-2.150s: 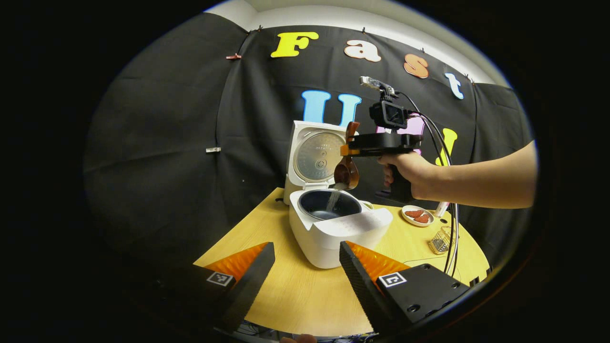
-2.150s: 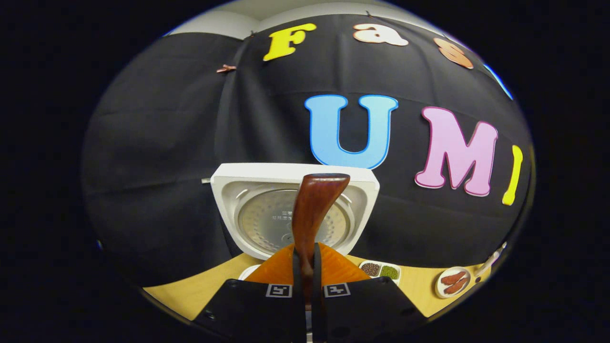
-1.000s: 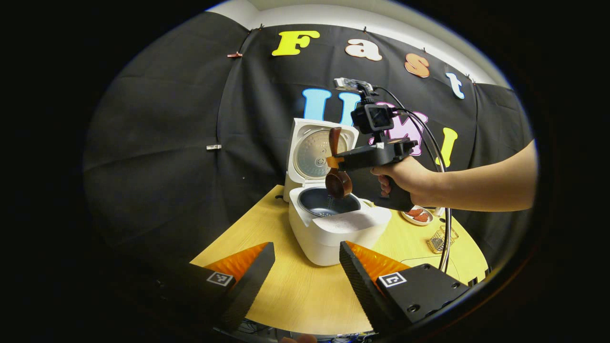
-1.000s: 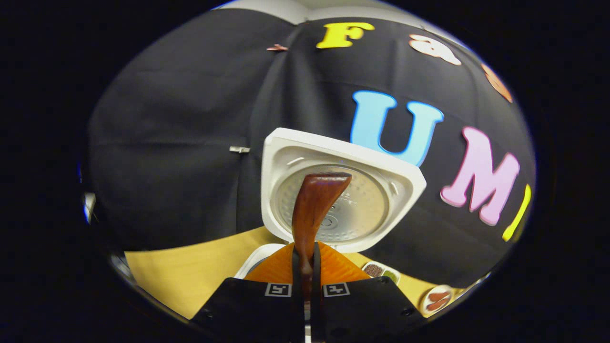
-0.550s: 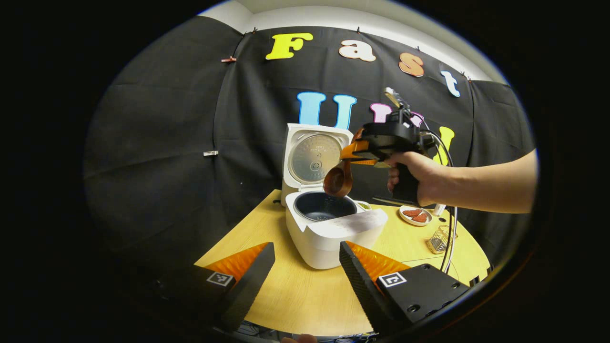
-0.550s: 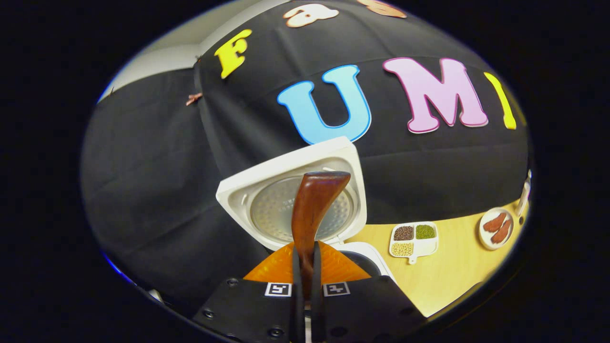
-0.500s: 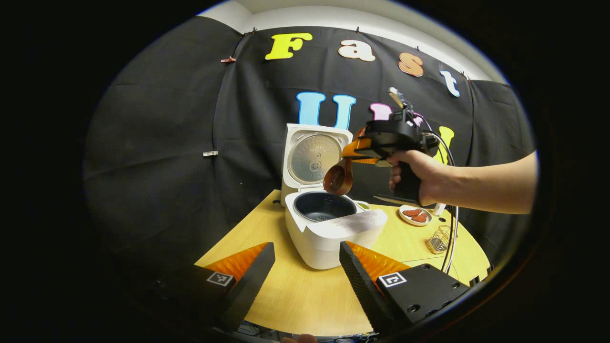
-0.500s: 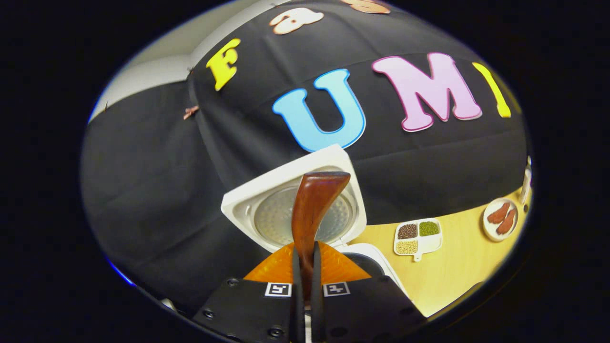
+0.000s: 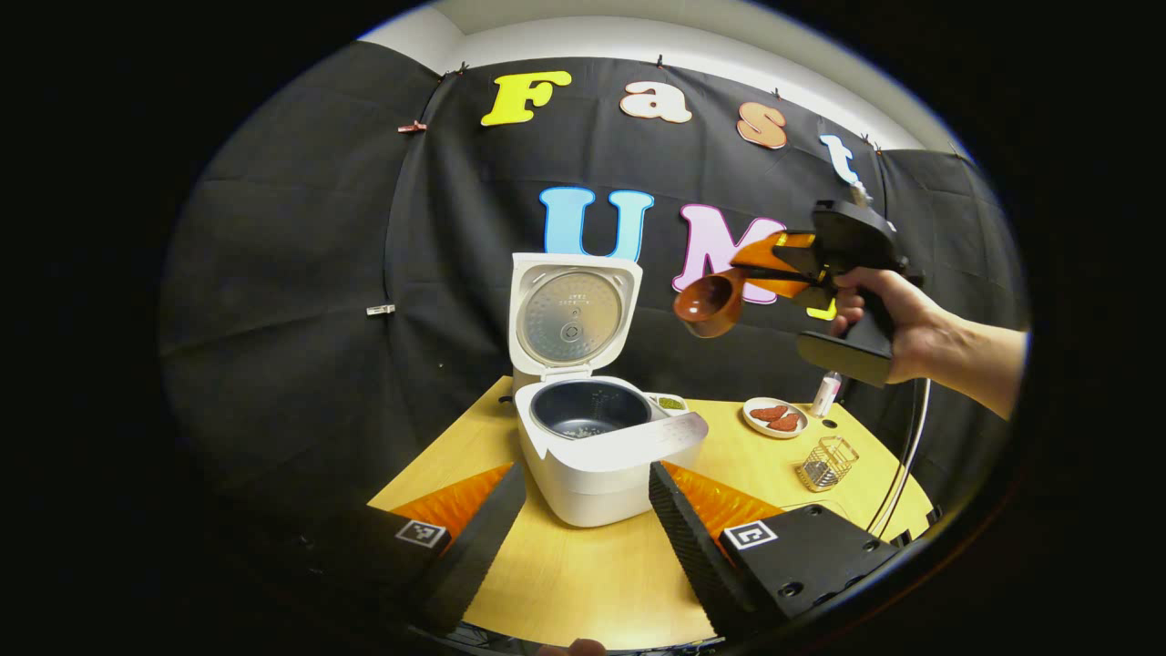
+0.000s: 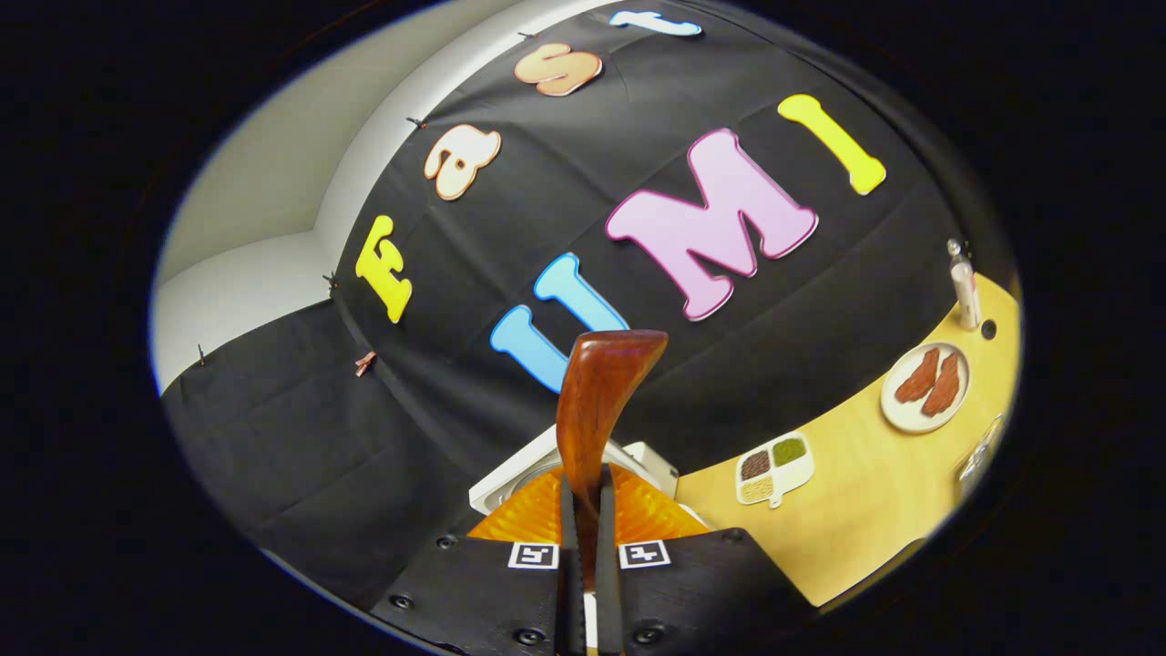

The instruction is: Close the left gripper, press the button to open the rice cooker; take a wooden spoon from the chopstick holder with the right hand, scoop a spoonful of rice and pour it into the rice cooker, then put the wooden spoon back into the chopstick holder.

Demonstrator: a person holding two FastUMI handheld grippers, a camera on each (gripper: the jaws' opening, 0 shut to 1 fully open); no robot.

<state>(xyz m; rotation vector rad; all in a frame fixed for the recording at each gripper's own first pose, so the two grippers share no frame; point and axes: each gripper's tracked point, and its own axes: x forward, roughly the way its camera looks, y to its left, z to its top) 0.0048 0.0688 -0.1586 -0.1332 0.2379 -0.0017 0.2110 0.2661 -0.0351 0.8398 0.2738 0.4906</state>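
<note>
Wooden spoon [image 9: 712, 305] pinched in right claw [image 10: 583, 510] | left claw [image 9: 583, 497] spread | rice cooker [image 9: 597, 437] lid up | wire holder [image 9: 824, 463] near plate [image 9: 774, 417]

My left fingers [image 9: 483, 538] stand apart low in the left gripper view, and the cooker [image 9: 601, 456] sits dead ahead between them, its lid [image 9: 571, 314] upright behind the open pot. Bare table [image 9: 583, 583] lies at bottom centre, in front of the cooker. Over the pot mouth the air is open; my right gripper [image 9: 774, 266] hangs at upper right with the spoon [image 9: 710, 301], high above the table. Lower right is crowded: plate [image 9: 775, 417], small bottle [image 9: 826, 394], wire holder [image 9: 825, 463] and a hanging cable [image 9: 902, 465]. In the right gripper view, bare table [image 10: 865, 519] lies at lower right between the divided tray [image 10: 774, 469] and the plate [image 10: 925, 387].
</note>
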